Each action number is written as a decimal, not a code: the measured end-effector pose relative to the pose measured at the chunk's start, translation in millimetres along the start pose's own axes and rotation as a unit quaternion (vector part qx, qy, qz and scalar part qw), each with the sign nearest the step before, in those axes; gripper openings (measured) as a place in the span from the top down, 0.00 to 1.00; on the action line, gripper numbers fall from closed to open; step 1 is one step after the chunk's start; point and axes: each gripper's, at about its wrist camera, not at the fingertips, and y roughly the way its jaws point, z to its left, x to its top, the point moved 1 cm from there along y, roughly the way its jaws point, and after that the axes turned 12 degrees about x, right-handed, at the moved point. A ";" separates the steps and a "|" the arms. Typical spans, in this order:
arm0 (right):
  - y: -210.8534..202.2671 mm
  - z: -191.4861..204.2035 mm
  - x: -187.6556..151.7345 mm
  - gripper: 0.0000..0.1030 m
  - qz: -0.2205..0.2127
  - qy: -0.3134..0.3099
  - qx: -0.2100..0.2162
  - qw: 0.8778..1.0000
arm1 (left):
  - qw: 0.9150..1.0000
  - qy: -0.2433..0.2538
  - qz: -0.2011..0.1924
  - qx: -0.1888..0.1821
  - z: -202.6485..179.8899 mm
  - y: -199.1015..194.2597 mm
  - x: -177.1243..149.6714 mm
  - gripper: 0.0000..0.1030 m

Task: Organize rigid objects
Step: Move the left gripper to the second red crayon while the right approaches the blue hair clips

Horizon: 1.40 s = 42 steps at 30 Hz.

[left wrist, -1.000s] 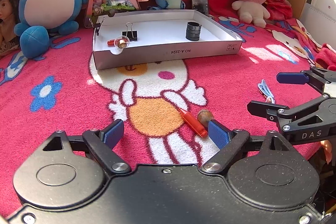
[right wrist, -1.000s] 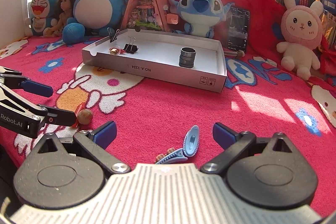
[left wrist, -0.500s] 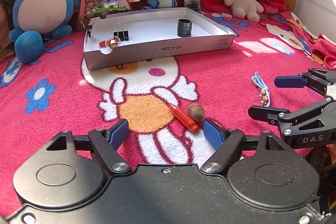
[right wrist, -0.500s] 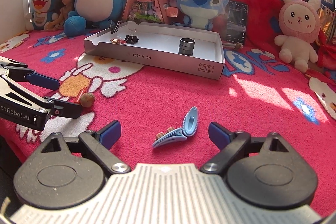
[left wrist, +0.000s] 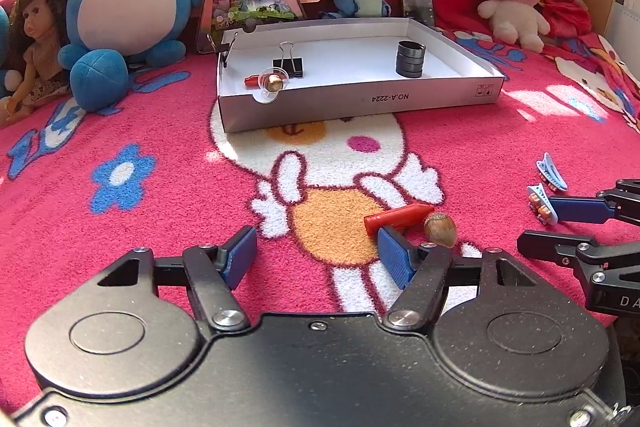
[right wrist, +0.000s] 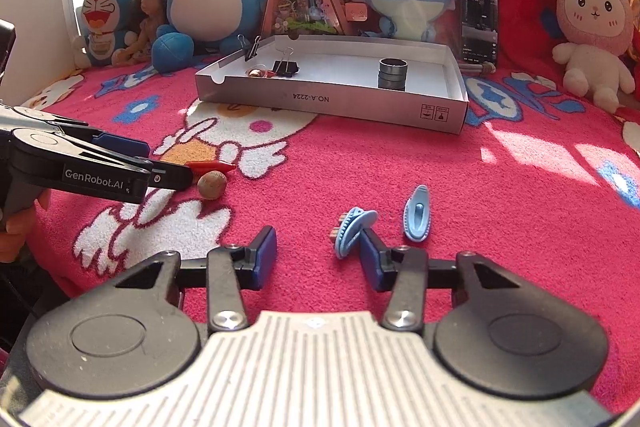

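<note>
Four loose pieces not yet boxed. My left tongs (left wrist: 316,259) are closing with nothing between the pads; the red crayon-like stick (left wrist: 398,215) lies just ahead of the right-side pad (left wrist: 394,259), its near end touching or nearly so, and the acorn-like nut (left wrist: 440,229) sits just outside that pad.

My right tongs (right wrist: 318,259) are also closing, empty. One blue hair clip (right wrist: 352,229) stands on edge right against the right-side pad, whether touching I cannot tell; the second blue clip (right wrist: 417,219) lies just beyond, outside the jaws.

Well ahead of both tongs, the white box (right wrist: 332,103) already holds a black binder clip (right wrist: 285,67), stacked dark rings (right wrist: 393,73) and small bits at its left end.
</note>
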 end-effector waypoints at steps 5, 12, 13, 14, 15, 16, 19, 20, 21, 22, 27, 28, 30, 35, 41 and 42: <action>1.1 4.0 0.4 0.53 -0.001 0.001 0.018 1.000 | 1.000 -0.014 0.002 0.011 3.7 1.6 0.8 0.37; -5.9 -7.6 -1.6 0.47 0.000 0.007 -0.008 1.000 | 1.000 -0.003 -0.009 0.003 -8.5 -5.2 -1.8 0.38; -6.5 -9.8 -1.5 0.47 0.000 0.009 -0.015 1.000 | 1.000 -0.002 -0.011 0.000 -10.4 -5.9 -1.8 0.38; -6.9 -11.7 -1.3 0.47 0.000 0.010 -0.021 1.000 | 1.000 -0.001 -0.011 -0.002 -12.1 -6.3 -1.7 0.38; -7.2 -13.4 -1.2 0.47 0.000 0.011 -0.027 1.000 | 1.000 0.000 -0.012 -0.005 -14.1 -6.8 -1.7 0.38; -7.5 -15.9 -1.0 0.47 0.000 0.014 -0.036 0.999 | 1.000 0.001 -0.013 -0.006 -16.0 -7.1 -1.7 0.38; -7.1 -25.3 0.5 0.47 -0.003 0.034 -0.057 0.998 | 1.000 0.002 -0.016 -0.009 -20.9 -7.8 -1.9 0.38; -6.8 -27.9 1.0 0.47 -0.004 0.040 -0.063 0.997 | 1.000 -0.001 -0.016 -0.009 -21.7 -8.0 -1.9 0.38; -6.0 -30.6 2.0 0.47 -0.006 0.046 -0.071 0.996 | 1.000 -0.008 -0.016 -0.011 -22.0 -8.7 -1.8 0.40; -5.3 -32.8 2.8 0.47 -0.007 0.050 -0.081 0.995 | 1.000 -0.017 -0.016 -0.013 -21.8 -9.4 -1.6 0.42; -5.8 -40.5 5.3 0.47 -0.019 0.081 -0.116 0.990 | 0.998 -0.054 -0.017 -0.024 -23.6 -10.9 -0.4 0.44; -7.1 -40.2 5.1 0.47 -0.022 0.086 -0.117 0.989 | 0.998 -0.056 -0.021 -0.020 -25.0 -10.9 -0.8 0.44; -10.1 -38.2 4.1 0.46 -0.031 0.096 -0.110 0.989 | 0.998 -0.055 -0.026 -0.013 -28.2 -10.4 -1.6 0.44; -14.9 -32.0 2.2 0.44 -0.054 0.126 -0.094 0.986 | 0.998 -0.050 -0.032 -0.006 -35.6 -8.0 -4.1 0.44; -9.8 -16.8 0.7 0.40 -0.083 0.132 -0.093 0.983 | 0.998 -0.027 -0.048 0.010 -44.4 -6.8 -7.4 0.49; -7.5 -14.5 1.0 0.39 -0.085 0.130 -0.094 0.983 | 0.998 -0.026 -0.050 0.012 -45.0 -6.9 -7.8 0.54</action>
